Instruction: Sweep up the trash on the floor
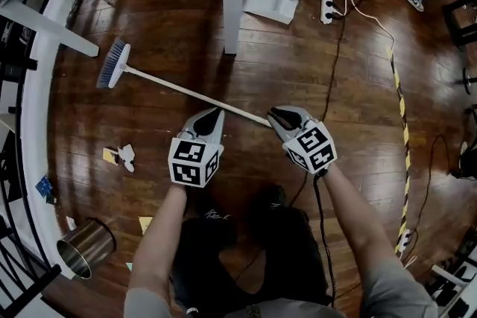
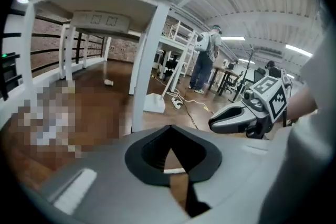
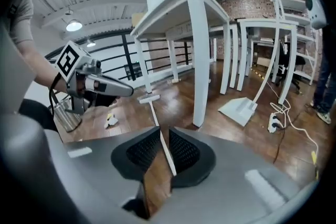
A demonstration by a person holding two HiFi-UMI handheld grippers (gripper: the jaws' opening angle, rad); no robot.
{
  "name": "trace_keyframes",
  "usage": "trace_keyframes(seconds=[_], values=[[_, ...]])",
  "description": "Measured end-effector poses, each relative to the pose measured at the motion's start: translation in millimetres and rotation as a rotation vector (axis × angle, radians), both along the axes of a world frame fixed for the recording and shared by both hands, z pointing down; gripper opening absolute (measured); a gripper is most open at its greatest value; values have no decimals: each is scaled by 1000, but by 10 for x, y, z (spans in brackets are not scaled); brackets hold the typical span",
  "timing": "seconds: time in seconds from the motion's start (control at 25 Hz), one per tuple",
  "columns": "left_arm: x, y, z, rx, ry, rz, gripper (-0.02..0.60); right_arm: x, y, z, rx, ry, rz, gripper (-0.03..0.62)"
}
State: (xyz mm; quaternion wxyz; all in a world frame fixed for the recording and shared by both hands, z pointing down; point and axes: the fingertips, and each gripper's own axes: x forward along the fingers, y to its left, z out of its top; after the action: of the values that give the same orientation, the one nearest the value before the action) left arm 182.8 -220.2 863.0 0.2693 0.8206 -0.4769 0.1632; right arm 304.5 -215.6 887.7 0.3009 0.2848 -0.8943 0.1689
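While the broom lies flat on the wood floor, brush end at the upper left, its stick end sits between the parted jaws of the right claw, which do not squeeze it. Beside it, the left claw is clenched tight and holds nothing. Paper trash lies at the left, above a metal bin.

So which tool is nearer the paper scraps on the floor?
Left. The left tool is right of the paper scraps in the head view; the right tool is farther right, at the broom handle's end.
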Motion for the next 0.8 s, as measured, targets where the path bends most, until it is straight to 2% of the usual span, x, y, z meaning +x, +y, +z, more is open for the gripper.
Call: trace_keyframes(seconds=[0.08, 0.24, 0.4, 0.48, 0.6, 0.8], values=[[73, -69, 510, -47, -2, 41, 6, 60, -31, 617, -37, 30, -11, 62], [149, -183, 1426, -139, 13, 59, 6, 100, -39, 1689, -104, 76, -38, 102], [142, -125, 2253, -196, -50, 98, 6, 147, 46, 2582, -139, 160, -108, 147], [103, -76, 2569, -228, -54, 87, 6, 216, 62, 2942, -147, 210, -135, 164], [17, -17, 2846, -271, -28, 45, 6, 327, 88, 3345, -169, 265, -154, 164], [-126, 0, 2866, -252, -60, 44, 6, 350, 108, 3457, -113, 295, -227, 121]])
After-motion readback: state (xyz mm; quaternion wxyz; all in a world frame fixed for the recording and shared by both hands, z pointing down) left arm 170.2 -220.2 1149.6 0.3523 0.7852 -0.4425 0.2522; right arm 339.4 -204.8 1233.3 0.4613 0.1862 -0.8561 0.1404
